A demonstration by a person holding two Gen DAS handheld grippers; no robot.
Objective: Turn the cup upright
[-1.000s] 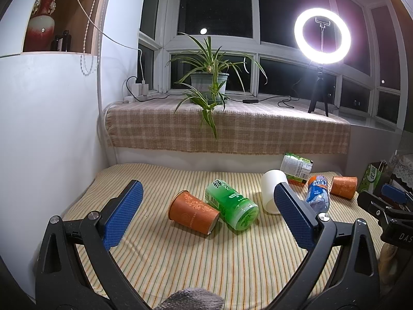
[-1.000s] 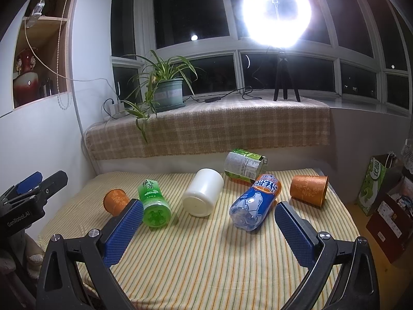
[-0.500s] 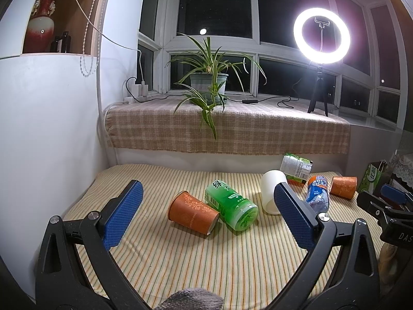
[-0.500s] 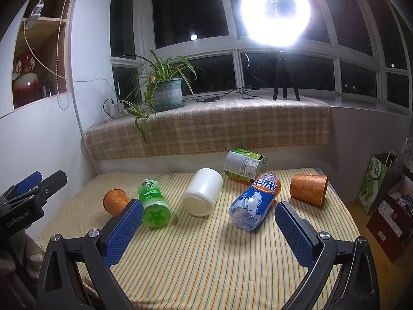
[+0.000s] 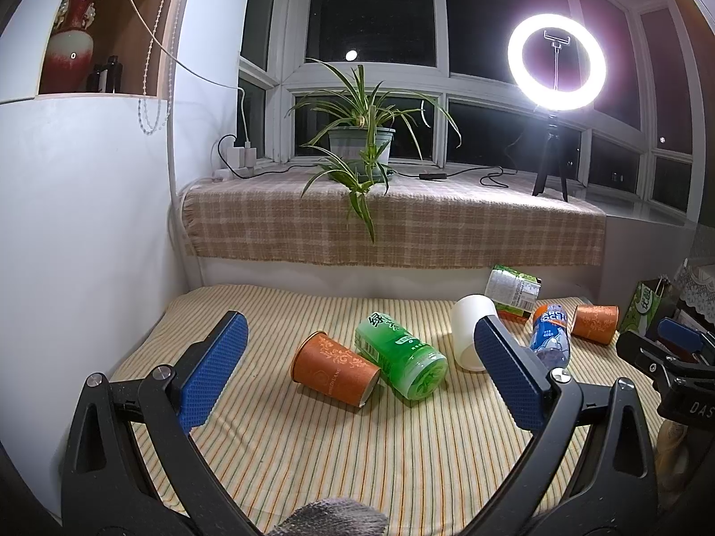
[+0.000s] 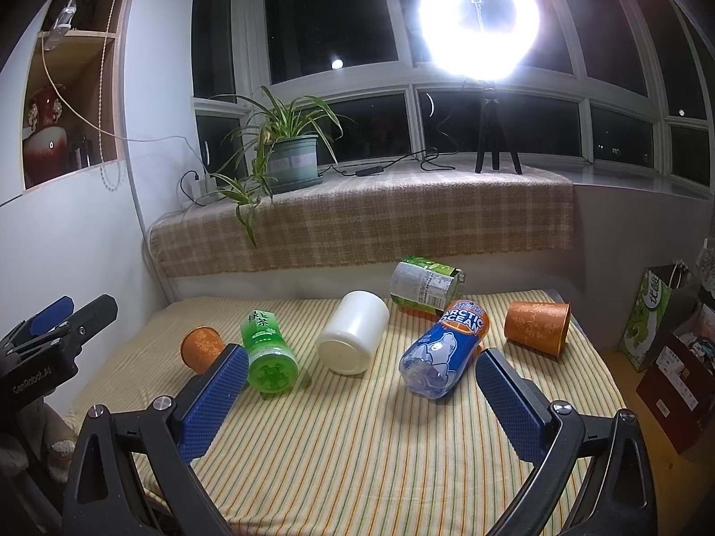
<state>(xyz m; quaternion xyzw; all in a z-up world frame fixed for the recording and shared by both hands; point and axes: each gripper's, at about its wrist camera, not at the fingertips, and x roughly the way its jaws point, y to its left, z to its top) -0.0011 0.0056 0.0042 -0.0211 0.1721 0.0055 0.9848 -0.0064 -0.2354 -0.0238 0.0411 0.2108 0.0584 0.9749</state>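
Observation:
Several cups and bottles lie on their sides on a striped cloth (image 5: 313,455). An orange paper cup (image 5: 333,368) lies just ahead of my left gripper (image 5: 357,375), which is open and empty above the cloth. A second orange cup (image 6: 536,328) lies at the far right, ahead and to the right of my right gripper (image 6: 362,395), also open and empty. The white cup (image 6: 353,332) lies in the middle, its closed base toward the right camera. The first orange cup (image 6: 202,347) shows small at the left in the right wrist view.
A green bottle (image 5: 400,362) touches the near orange cup. A blue Arctic Ocean bottle (image 6: 442,353) and a green can (image 6: 424,286) lie further back. A checked ledge (image 5: 393,228) carries a potted plant (image 5: 359,143) and ring light (image 5: 556,62). Bags (image 6: 661,312) stand right of the table.

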